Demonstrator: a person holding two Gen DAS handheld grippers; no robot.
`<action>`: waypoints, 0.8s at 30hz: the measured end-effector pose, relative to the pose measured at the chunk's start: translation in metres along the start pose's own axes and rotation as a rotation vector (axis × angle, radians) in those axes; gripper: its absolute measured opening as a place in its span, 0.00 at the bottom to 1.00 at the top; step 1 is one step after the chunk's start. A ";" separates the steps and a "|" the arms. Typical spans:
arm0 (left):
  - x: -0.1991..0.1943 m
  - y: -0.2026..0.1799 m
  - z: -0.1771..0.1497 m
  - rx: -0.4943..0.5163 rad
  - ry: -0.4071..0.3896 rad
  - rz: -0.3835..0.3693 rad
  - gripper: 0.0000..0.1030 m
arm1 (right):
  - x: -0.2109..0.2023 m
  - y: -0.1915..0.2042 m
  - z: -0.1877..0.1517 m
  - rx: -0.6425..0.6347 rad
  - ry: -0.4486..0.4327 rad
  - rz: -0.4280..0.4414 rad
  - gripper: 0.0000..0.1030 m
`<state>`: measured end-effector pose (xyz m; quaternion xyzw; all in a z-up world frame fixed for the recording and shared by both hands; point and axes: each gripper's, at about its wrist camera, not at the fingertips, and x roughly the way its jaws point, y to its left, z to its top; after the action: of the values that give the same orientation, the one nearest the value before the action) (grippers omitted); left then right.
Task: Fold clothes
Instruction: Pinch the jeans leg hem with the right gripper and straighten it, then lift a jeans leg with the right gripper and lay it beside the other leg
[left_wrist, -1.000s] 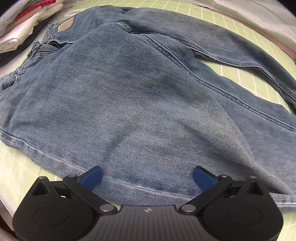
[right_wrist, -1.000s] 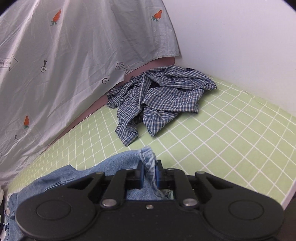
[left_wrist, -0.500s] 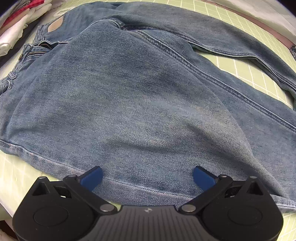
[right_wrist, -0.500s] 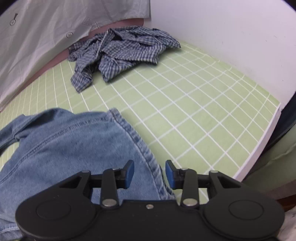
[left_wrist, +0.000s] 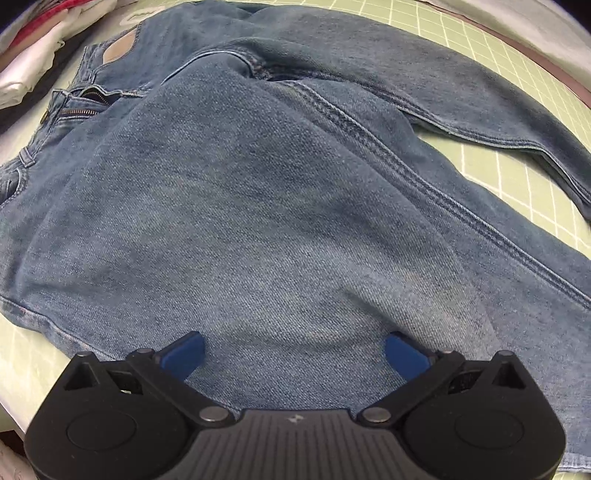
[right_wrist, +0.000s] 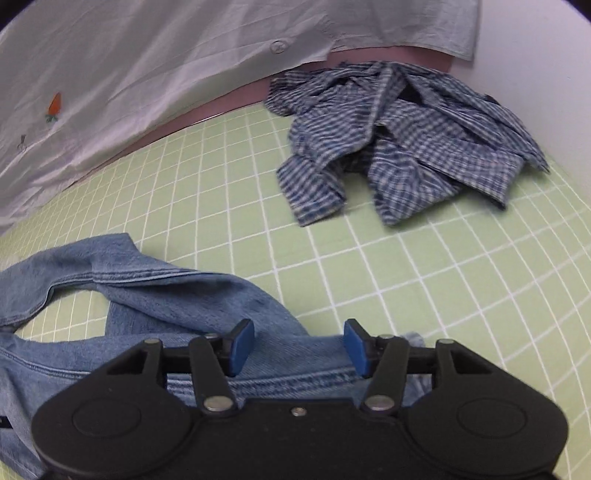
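Left tongs hang spread wide, pointing steeply down over the jeans; right tongs, angled down, have just been opening, gripping nothing

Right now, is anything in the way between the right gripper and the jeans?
Nothing visible is. The right gripper hangs open right over the jeans, its jaws having just been opening with only denim below them. The checked shirt lies apart, further back on the green mat.
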<state>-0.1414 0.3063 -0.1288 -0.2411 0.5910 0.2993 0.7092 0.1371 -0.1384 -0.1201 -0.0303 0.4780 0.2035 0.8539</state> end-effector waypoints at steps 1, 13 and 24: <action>0.000 0.000 0.002 -0.003 0.004 0.000 1.00 | 0.007 0.005 0.006 -0.038 0.014 0.012 0.55; -0.008 0.004 -0.034 -0.016 -0.008 0.003 1.00 | 0.052 0.019 0.028 -0.163 0.175 0.105 0.50; -0.018 0.002 -0.036 0.000 -0.016 0.001 1.00 | -0.031 0.060 0.065 -0.430 -0.325 -0.113 0.13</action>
<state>-0.1697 0.2797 -0.1177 -0.2384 0.5854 0.3019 0.7137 0.1526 -0.0777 -0.0505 -0.2044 0.2782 0.2547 0.9033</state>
